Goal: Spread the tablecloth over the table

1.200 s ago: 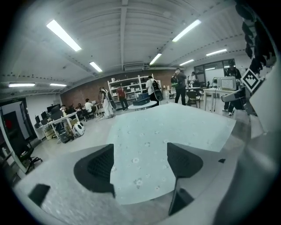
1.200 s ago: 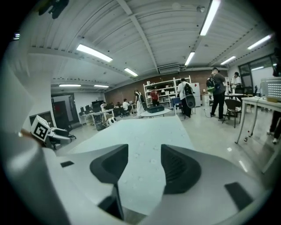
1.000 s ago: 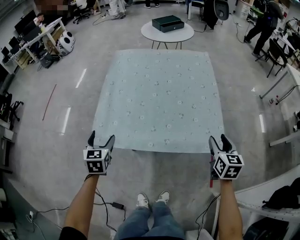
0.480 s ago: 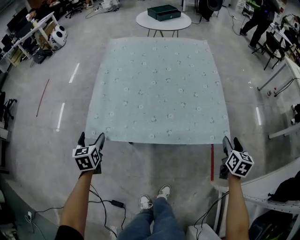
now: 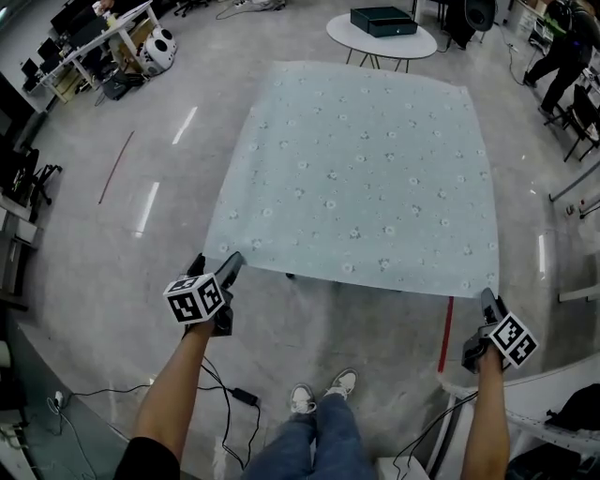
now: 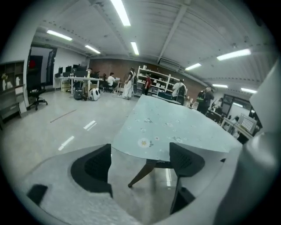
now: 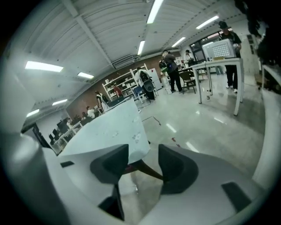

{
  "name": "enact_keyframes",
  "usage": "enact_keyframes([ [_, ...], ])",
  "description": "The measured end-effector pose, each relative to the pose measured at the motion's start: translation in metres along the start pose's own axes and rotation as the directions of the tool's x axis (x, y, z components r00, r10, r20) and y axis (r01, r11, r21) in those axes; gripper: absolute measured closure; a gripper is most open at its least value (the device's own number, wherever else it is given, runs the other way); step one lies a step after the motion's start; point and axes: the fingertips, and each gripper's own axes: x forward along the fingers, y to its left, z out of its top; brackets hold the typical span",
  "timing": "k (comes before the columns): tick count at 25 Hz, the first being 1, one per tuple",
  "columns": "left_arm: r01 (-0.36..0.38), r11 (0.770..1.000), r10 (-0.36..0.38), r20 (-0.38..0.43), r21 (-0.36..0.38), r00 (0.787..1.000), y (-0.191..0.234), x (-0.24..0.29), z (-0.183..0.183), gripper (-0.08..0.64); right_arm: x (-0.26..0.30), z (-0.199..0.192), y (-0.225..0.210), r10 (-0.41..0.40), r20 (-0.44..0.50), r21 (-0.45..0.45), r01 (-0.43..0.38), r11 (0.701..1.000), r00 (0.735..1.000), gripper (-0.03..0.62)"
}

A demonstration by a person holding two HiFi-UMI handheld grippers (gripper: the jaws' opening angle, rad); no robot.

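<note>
The tablecloth point(image 5: 356, 178) lies on the table point(image 6: 141, 170), ahead of both pairs of jaws. Its near left corner sits just beyond the left gripper point(image 5: 216, 264)'s parted jaws. The near right corner seems to reach between the right gripper point(image 5: 488, 299)'s. Behind the far edge stands a round table point(image 5: 417, 44) bearing a box point(image 5: 384, 19).

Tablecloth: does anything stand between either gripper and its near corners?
Nothing visible does. The tablecloth lies flat on the table; the left gripper and right gripper face its near corners across the floor. The left jaws have just been opening, the right closing slightly; neither presses on cloth.
</note>
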Motion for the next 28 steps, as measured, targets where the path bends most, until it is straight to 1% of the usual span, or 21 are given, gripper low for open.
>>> enact_keyframes([
  [2,0.019,0.997,-0.017,0.022,-0.077,1.000,0.002,0.002,0.001,0.156,0.001,0.000,0.000,0.015,0.013,0.056,-0.016,0.998,1.000,0.424],
  [3,0.023,0.994,-0.019,0.039,-0.111,0.999,0.004,0.002,0.002,0.190,0.001,0.001,0.000,0.019,0.020,0.066,-0.021,0.998,1.000,0.456],
  [5,0.023,0.987,-0.011,0.070,-0.161,0.997,0.008,-0.001,0.006,0.280,0.001,0.004,0.001,0.022,0.029,0.063,-0.024,0.998,0.999,0.524],
  [7,0.004,0.984,0.013,0.092,-0.181,0.996,0.013,-0.005,0.011,0.390,0.000,0.006,0.004,0.022,0.033,0.052,-0.024,0.998,0.999,0.563],
  [10,-0.029,0.984,0.049,0.114,-0.178,0.992,0.017,-0.012,0.018,0.545,-0.001,0.007,0.007,0.015,0.031,0.020,-0.015,1.000,0.999,0.582],
  [13,-0.048,0.989,0.064,0.110,-0.142,0.992,0.015,-0.015,0.021,0.551,-0.002,0.008,0.008,-0.013,0.032,-0.059,0.015,0.998,0.999,0.584],
  [15,-0.056,0.991,0.069,0.106,-0.126,0.992,0.013,-0.015,0.021,0.552,-0.002,0.009,0.008,-0.034,0.037,-0.090,0.037,0.995,0.999,0.584],
  [18,-0.053,0.992,0.064,0.097,-0.111,0.993,0.007,-0.016,0.016,0.552,-0.004,0.017,0.004,-0.046,0.054,-0.084,0.051,0.995,0.997,0.586],
  [22,-0.049,0.993,0.058,0.080,-0.105,0.995,0.003,-0.020,0.007,0.552,-0.004,0.025,-0.001,-0.047,0.063,-0.098,0.053,0.994,0.997,0.586],
  [28,-0.056,0.995,0.061,0.065,-0.079,0.996,0.000,-0.022,0.005,0.551,-0.005,0.026,-0.004,-0.066,0.064,-0.093,0.072,0.993,0.996,0.584],
])
